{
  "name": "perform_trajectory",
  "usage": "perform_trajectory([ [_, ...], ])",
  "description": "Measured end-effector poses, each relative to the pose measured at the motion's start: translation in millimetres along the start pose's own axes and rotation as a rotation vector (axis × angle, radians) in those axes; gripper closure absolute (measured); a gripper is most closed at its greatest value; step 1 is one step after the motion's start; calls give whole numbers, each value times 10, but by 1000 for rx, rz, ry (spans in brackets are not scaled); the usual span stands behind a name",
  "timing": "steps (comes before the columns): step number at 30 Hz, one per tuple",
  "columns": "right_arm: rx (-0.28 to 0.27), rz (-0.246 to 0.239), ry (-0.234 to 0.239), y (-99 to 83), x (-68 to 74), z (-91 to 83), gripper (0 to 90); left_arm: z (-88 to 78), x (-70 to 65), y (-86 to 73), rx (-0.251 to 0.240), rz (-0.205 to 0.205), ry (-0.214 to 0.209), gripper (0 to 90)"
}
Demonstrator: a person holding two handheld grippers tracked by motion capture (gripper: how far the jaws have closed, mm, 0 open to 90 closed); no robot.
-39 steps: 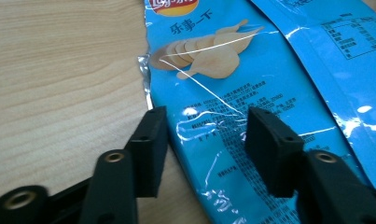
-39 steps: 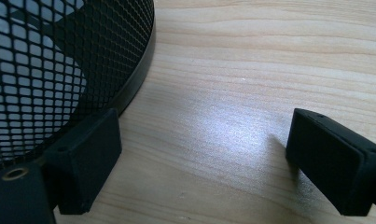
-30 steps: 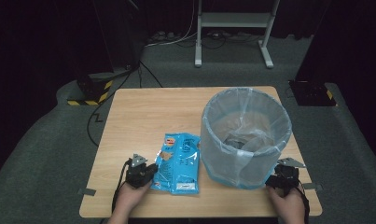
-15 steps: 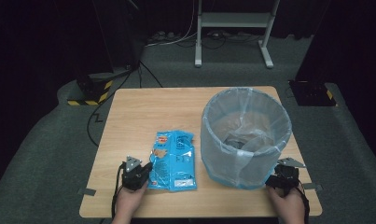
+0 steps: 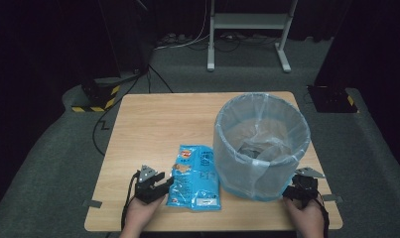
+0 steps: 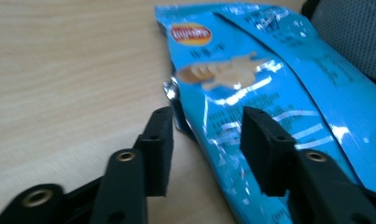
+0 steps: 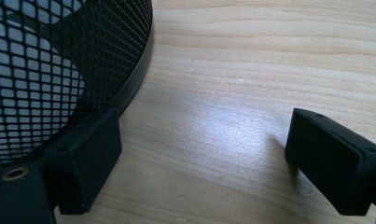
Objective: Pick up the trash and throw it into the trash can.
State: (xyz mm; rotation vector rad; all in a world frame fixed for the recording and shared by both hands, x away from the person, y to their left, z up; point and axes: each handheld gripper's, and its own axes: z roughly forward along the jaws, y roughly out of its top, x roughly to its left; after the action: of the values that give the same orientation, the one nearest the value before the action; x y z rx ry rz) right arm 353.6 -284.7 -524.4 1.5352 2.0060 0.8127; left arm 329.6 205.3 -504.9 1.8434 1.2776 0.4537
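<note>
On the wooden table [image 5: 158, 124], the blue chip bag [image 5: 195, 177] has shifted slightly toward the mesh bin [image 5: 261, 146]. Left gripper [image 5: 164, 184]: jaws just opened, now apart astride the bag's edge. Right gripper [image 5: 293, 189]: jaws spread wide, empty, beside the bin base. Grey carpet [image 5: 48, 163] surrounds the table.

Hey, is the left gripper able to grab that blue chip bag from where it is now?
Probably yes. The left gripper has just been opening and its fingers straddle the near edge of the chip bag without pressing it. Nothing lies between them.
</note>
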Motion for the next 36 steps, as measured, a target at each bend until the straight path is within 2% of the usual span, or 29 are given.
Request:
perform_trajectory([
  [2, 0, 0, 0, 0, 0, 0, 100, 88, 12, 68, 15, 13, -12, 425],
  [3, 0, 0, 0, 0, 1, 0, 100, 181, -3, 115, 36, 36, -17, 407],
  [4, 0, 0, 0, 0, 1, 0, 100, 181, -3, 115, 36, 36, -17, 389],
  [5, 0, 0, 0, 0, 0, 0, 100, 238, -23, 136, 56, 51, -14, 389],
  [7, 0, 0, 0, 0, 0, 0, 100, 335, -47, 152, 91, 80, 7, 342],
  [10, 0, 0, 0, 0, 0, 0, 100, 445, -57, 115, 126, 85, 26, 327],
  [11, 0, 0, 0, 0, 0, 0, 100, 445, -57, 115, 126, 85, 26, 321],
  [13, 0, -1, 0, -1, 0, 0, 100, 443, -101, 90, 122, 119, 52, 329],
  [15, 0, 0, 0, 0, 0, 0, 100, 427, -136, 76, 120, 137, 65, 402],
  [17, 0, -1, -1, -1, 0, 0, 101, 408, -161, 72, 127, 142, 65, 480],
  [18, 0, -9, -2, -2, -3, -2, 104, 387, -167, 73, 137, 147, 69, 550],
  [19, 0, -9, -2, -2, -3, -2, 104, 387, -167, 73, 137, 147, 69, 571],
  [20, -4, -10, -2, -3, -2, -2, 106, 377, -165, 68, 136, 147, 61, 571],
  [21, -2, -5, -2, -4, 2, -4, 107, 368, -161, 63, 135, 149, 60, 630],
  [23, -4, -9, -1, -3, -2, -2, 107, 356, -164, 44, 124, 125, 51, 694],
  [24, -4, -9, -1, -3, -3, -2, 107, 344, -149, 35, 127, 138, 47, 729],
  [27, -6, -13, -1, -3, -5, 0, 107, 331, -139, -3, 103, 137, 19, 859],
  [31, -4, -9, -1, -4, -3, -2, 107, 315, -152, -28, 98, 151, 4, 886],
  [35, -4, -9, -1, -3, -3, -2, 107, 303, -120, -42, 90, 126, -16, 895],
  [36, -4, -9, -1, -3, -3, -2, 107, 281, -93, -55, 78, 94, -20, 898],
])
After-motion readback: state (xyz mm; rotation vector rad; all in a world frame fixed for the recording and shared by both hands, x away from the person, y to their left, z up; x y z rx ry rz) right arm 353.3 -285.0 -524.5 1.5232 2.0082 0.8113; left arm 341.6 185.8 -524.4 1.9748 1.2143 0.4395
